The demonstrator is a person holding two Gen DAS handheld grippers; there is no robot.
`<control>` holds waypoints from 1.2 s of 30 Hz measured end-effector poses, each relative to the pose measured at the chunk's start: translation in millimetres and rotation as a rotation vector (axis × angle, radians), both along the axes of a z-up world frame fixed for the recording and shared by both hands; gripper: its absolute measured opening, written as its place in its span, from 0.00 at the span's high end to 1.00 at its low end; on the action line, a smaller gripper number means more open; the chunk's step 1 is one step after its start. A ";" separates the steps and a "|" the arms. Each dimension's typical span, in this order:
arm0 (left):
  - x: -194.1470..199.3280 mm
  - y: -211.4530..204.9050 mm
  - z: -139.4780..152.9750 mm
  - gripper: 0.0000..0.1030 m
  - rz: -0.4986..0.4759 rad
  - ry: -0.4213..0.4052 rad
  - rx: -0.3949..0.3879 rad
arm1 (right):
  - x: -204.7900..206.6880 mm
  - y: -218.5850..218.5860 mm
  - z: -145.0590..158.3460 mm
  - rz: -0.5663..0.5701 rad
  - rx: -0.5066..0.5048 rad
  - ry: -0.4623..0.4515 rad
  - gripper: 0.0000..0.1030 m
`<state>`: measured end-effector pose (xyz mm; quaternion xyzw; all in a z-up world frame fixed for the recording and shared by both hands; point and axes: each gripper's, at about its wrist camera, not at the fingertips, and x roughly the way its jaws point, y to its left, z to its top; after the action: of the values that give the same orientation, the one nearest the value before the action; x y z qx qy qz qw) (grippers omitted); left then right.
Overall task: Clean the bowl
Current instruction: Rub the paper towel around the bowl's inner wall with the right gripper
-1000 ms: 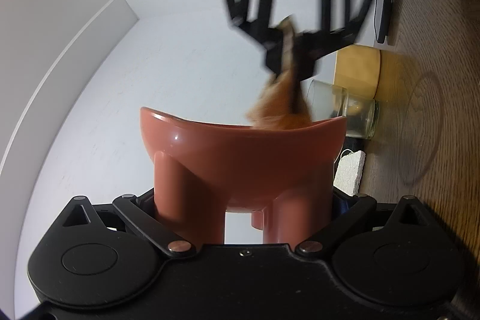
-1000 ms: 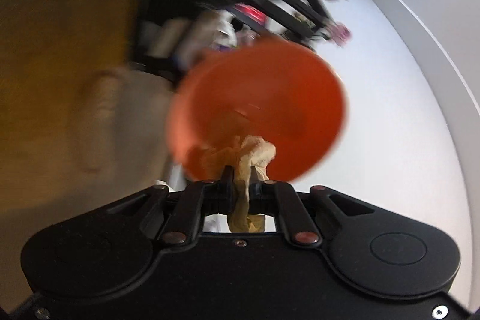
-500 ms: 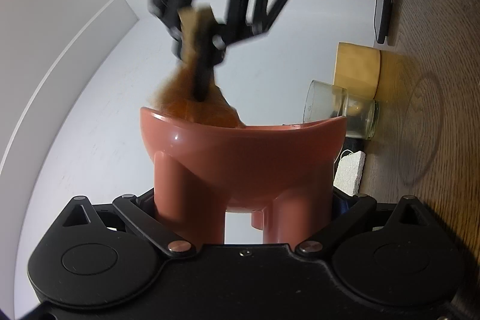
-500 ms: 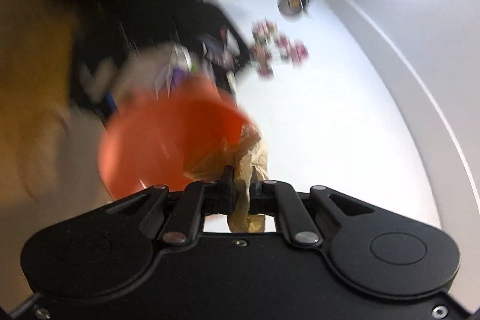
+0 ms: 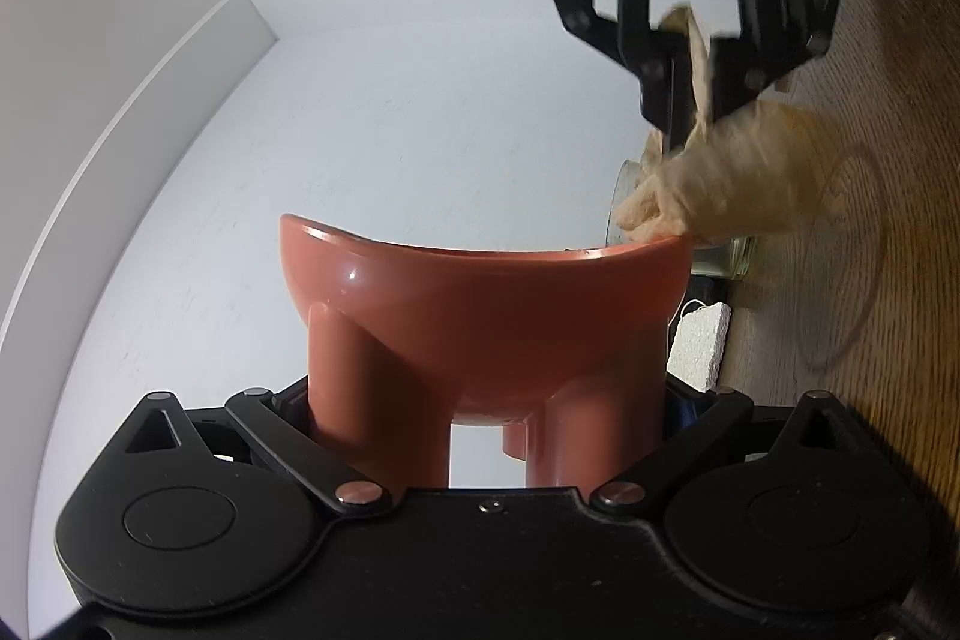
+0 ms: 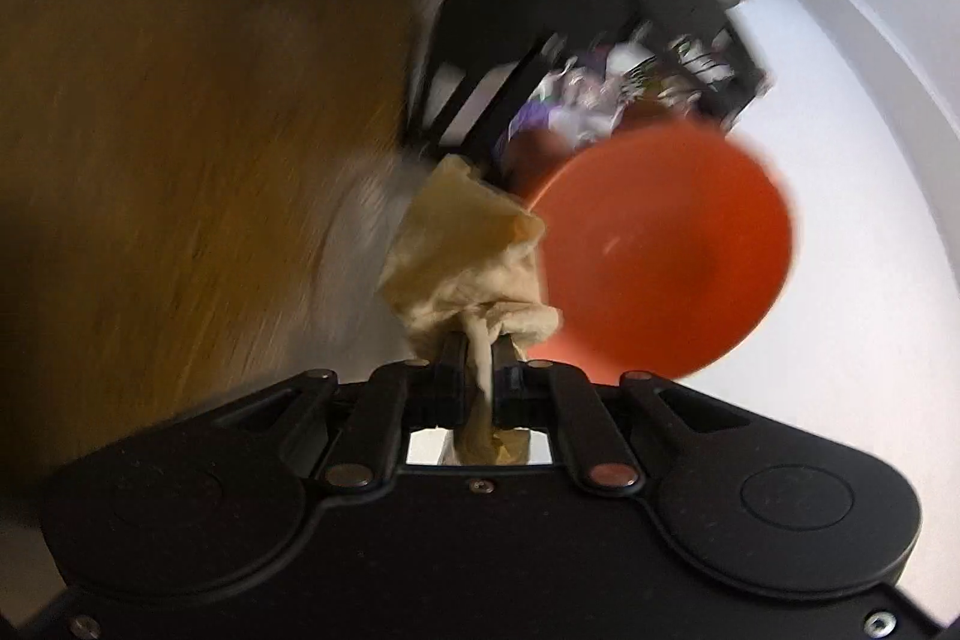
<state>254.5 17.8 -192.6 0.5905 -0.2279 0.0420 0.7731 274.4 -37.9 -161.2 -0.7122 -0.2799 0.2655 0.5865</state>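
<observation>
The wipe could miss or knock the bowl (image 5: pixel 486 316) askew, since the cloth (image 5: pixel 720 184) brushes only its rim. The left hand-held gripper (image 5: pixel 489 436) points slightly upward, clamped on the footed terracotta bowl's legs above the worktop (image 5: pixel 900 160). The right hand-held gripper (image 6: pixel 479 370), level, is pinched tight on the beige cloth.

1. The bowl (image 5: pixel 486 316) is terracotta red and glossy with thick stubby legs; it sits clamped by two legs between my left tool's fingers, tipped on its side.
2. The crumpled beige cloth (image 6: pixel 474 250) is pinched in my right tool and touches the bowl's rim at its edge.
</observation>
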 end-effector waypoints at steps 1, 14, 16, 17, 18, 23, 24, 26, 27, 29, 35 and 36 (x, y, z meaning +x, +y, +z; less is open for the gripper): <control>0.2 0.0 -0.1 0.05 0.000 0.000 0.000 | -4.3 -0.1 0.8 0.014 0.003 -0.002 0.93; 2.3 -0.1 -1.3 0.05 0.001 0.000 0.000 | -51.2 25.3 54.9 0.190 0.160 -0.144 0.93; 2.8 -0.1 -1.6 0.05 0.001 0.000 0.000 | -45.3 33.9 67.1 0.187 0.191 -0.181 0.93; 2.9 0.0 -1.7 0.05 0.000 0.000 0.000 | -41.9 37.0 72.1 0.179 0.205 -0.195 0.93; 2.7 0.1 -1.9 0.05 0.000 0.000 0.000 | -37.7 36.6 77.1 0.162 0.221 -0.209 0.93; 2.9 0.4 -2.8 0.05 0.000 0.000 0.000 | -6.6 38.4 94.6 0.055 0.292 -0.245 0.92; 2.8 0.4 -2.9 0.06 0.000 0.000 0.000 | 3.1 38.8 94.8 0.024 0.302 -0.242 0.92; 2.6 0.3 -3.1 0.05 0.000 0.000 0.000 | 19.9 43.4 87.7 -0.017 0.295 -0.237 0.92; 2.7 0.2 -3.2 0.06 0.000 0.000 0.000 | 27.1 44.8 83.6 -0.037 0.289 -0.233 0.92; 2.7 0.1 -3.1 0.06 0.000 0.000 0.000 | 34.7 39.9 75.5 -0.075 0.268 -0.215 0.92; 2.1 0.5 -2.8 0.05 -0.001 0.000 0.000 | 40.4 43.3 34.0 -0.122 0.176 -0.155 0.92; 2.3 0.5 -3.0 0.05 -0.001 0.000 0.000 | 38.3 40.6 27.6 -0.121 0.155 -0.144 0.92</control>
<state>256.8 18.3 -195.6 0.5902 -0.2282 0.0414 0.7732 312.7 2.6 -133.6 -0.6977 -0.2974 0.1552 0.6330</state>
